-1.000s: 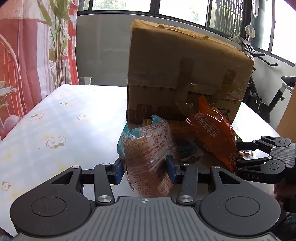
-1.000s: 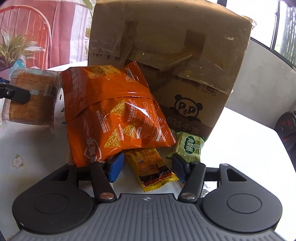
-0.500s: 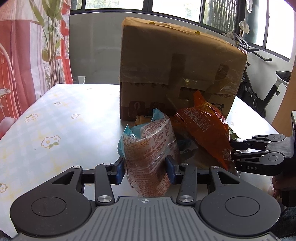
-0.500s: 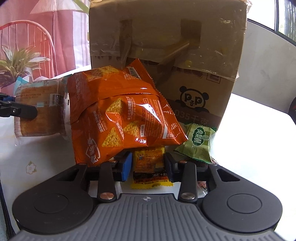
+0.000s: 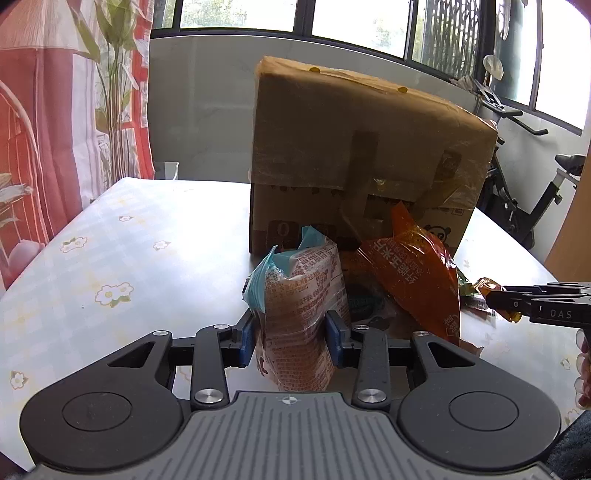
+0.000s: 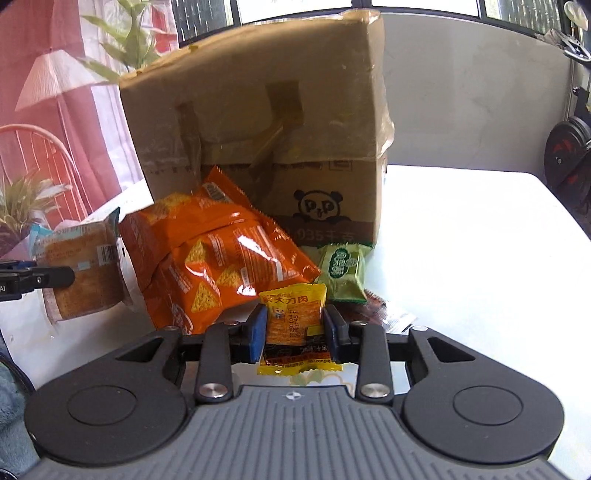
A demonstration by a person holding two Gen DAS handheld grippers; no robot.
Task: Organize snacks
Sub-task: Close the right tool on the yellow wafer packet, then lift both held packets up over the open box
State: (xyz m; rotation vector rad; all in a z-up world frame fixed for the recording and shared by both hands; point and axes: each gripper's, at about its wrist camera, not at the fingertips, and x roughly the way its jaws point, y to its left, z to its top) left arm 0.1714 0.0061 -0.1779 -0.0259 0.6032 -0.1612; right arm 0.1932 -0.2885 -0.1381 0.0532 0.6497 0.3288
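1. The snacks lay in a heap on the table [image 5: 155, 236], pressed up against the front of a tall box [image 6: 258, 122] standing near the far edge.
2. The right gripper [image 6: 295, 326] had its jaws clamped tight on a yellow packet [image 6: 293, 314], the blue pads pressing both its sides; the packet was held upright at the near side of the heap.
3. The left gripper [image 5: 290, 338] had a bread pack [image 5: 299, 306] between its jaws, which were closing, the pads squeezing its wrapper on both sides; the pack stood upright at the left end of the heap.
4. An orange chip bag [image 6: 218, 254] leaned against the box between the two held snacks.
5. A green packet [image 6: 341, 267] lay just right of the chip bag, near the box's right corner.
6. Behind the table were a red curtain [image 5: 40, 122] and windows [image 5: 354, 18].
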